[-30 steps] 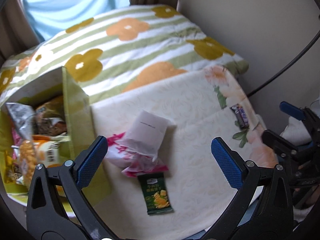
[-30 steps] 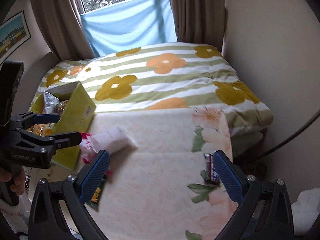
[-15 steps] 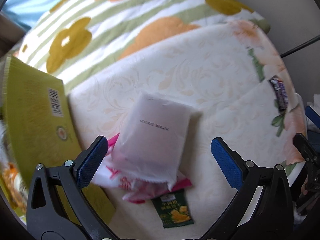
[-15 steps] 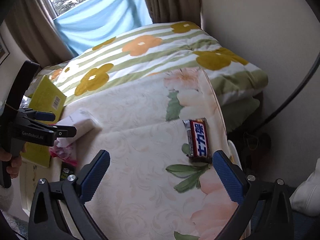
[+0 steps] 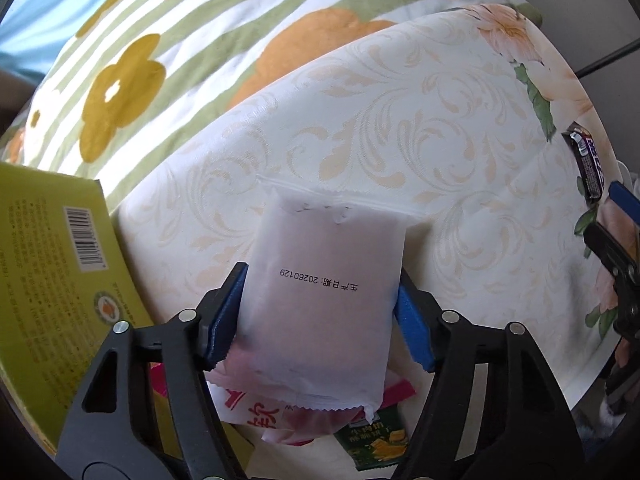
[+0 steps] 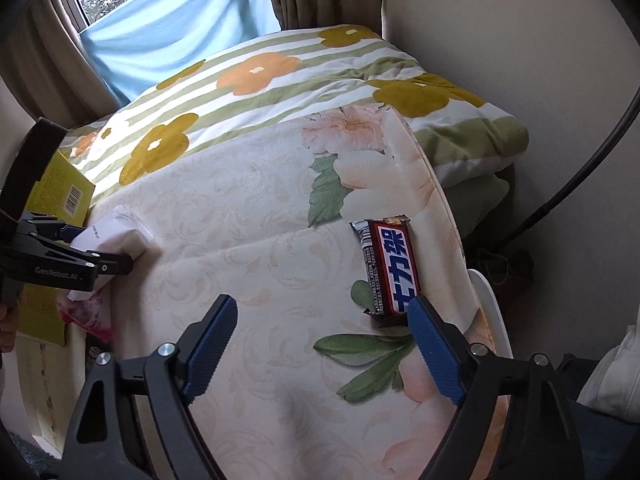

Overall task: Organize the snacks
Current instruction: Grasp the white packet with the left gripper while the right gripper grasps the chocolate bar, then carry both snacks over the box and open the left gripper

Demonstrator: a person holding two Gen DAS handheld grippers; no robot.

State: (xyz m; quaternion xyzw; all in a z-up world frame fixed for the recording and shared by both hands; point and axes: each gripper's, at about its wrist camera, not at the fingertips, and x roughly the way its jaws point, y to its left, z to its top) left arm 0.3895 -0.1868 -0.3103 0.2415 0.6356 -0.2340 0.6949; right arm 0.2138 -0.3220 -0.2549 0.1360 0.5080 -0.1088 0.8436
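Left claw [image 5: 320, 308] closing around white packet [image 5: 324, 300], box [image 5: 52, 280] just beside.

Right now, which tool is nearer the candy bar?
Right. The right tool is closing with one finger at the candy bar's near end; the left tool straddles the white packet across the table.

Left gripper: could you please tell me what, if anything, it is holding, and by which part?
The left gripper, closing, has the white packet between its pads by the long side edges, near mid-length.
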